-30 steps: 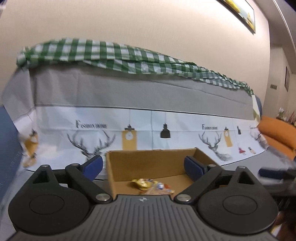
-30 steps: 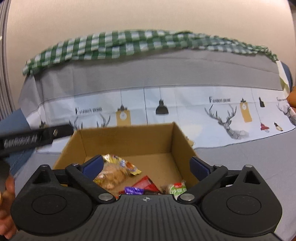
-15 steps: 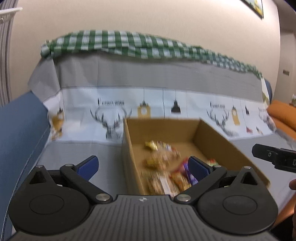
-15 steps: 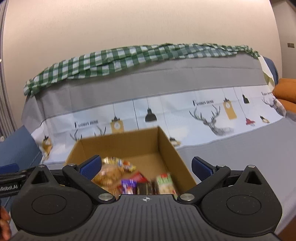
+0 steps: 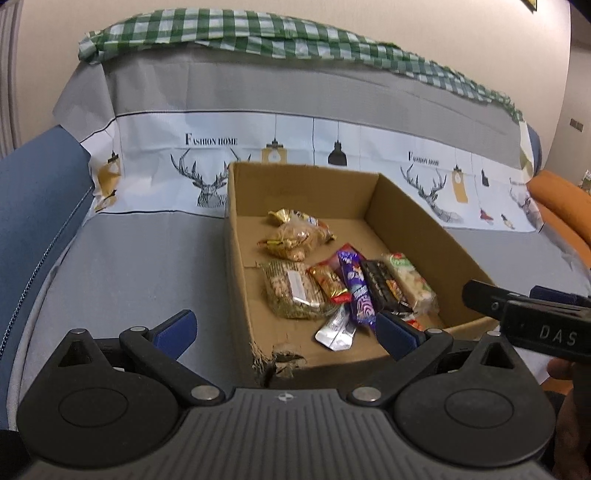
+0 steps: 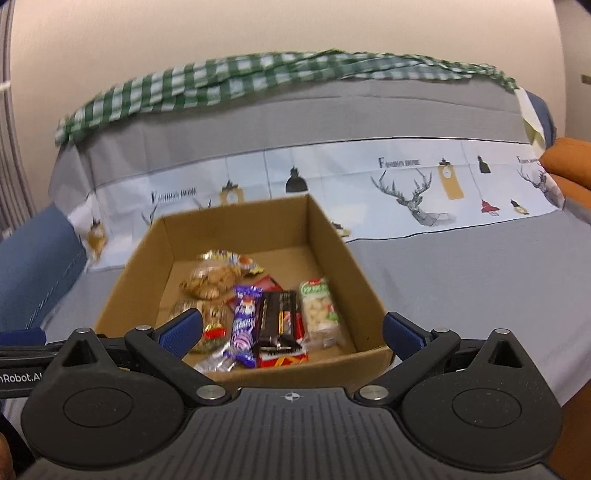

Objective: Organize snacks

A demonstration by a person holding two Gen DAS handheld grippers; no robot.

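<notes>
**Both grippers wide over the snack box**

Left gripper (image 5: pixel 283 328) hangs with its jaws spread wide and nothing between them, straddling the torn near-left corner of the cardboard box (image 5: pixel 236 280). Right gripper (image 6: pixel 291 330) is equally wide and empty, above the box's near edge.

Snacks lie in the box: a purple bar (image 5: pixel 355 288), a dark bar (image 5: pixel 380 286) and a pale peanut pack (image 5: pixel 408 278) side by side, long axes running from near wall to far wall. A crinkled biscuit bag (image 5: pixel 295 238) sits further back, a silver wrapper (image 5: pixel 336 330) nearest.

Underneath is a sofa in a grey cover (image 5: pixel 140 266) printed with deer and lamps; a green checked cloth (image 5: pixel 258 33) lies along its back, against a beige wall. An orange cushion (image 5: pixel 557 199) sits at the right.
</notes>
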